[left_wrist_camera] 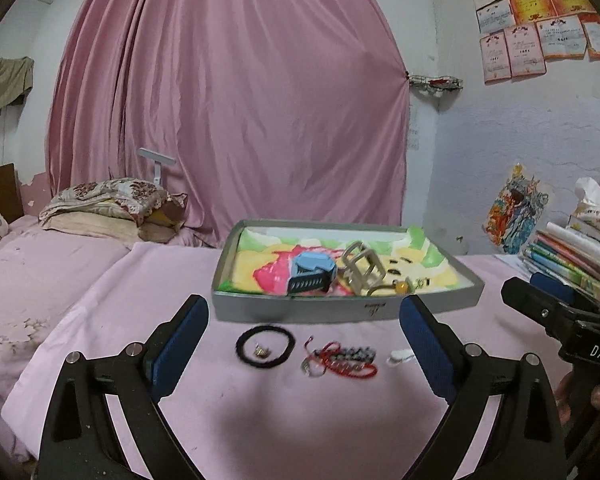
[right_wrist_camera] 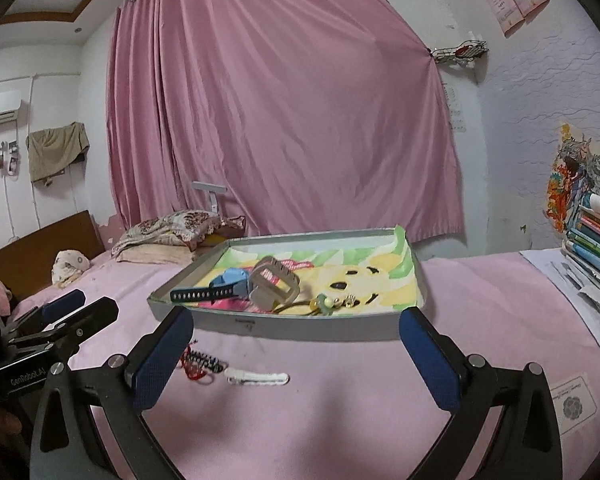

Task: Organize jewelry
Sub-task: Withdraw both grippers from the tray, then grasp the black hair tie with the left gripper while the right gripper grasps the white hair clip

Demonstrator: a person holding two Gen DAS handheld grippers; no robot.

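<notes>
Here our left tool and right tool gape wide, gripping nothing. Jewelry lies on the pink bed at twelve o'clock, before the tray. We read "DAS" and "GenRoboLAI".

Right tool cut off at frame edge; red cord partly hidden behind finger; tray trinkets blurred.

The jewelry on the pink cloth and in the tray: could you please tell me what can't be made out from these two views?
- Black hair tie: missing from the right wrist view, hidden behind that gripper's left finger.
- Red bracelet: partly covered by the same finger there.
- White clip: half hidden by the left gripper's right finger.
- Small charms in the tray: too small and blurred to identify.
</notes>
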